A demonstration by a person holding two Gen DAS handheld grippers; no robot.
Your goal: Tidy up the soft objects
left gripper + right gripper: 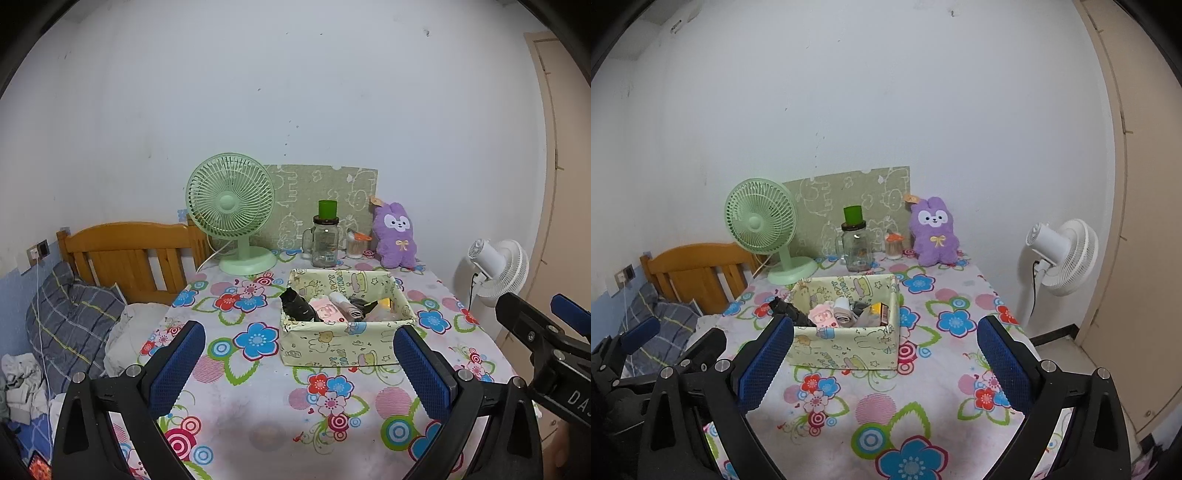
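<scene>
A pale yellow cartoon-print fabric box [343, 343] [846, 347] stands mid-table on the floral cloth. In it lie a black soft item [299, 306] [790, 312], a pink sock [327, 310] [823, 317], a white-grey roll [345, 304] [844, 310] and a yellow packet [879, 312]. A purple plush bunny [395, 236] [934, 232] sits upright at the table's far edge against the wall. My left gripper [301, 369] [672, 338] is open and holds nothing, just short of the box. My right gripper [884, 362] [543, 310] is open too, beside it to the right.
At the back stand a green desk fan [231, 206] [761, 221], a glass jar with a green cup on top [325, 240] [855, 247] and a small swab container [355, 247]. A white floor fan [1060, 254] is right of the table. A wooden headboard [129, 254] and plaid pillow [70, 321] lie left.
</scene>
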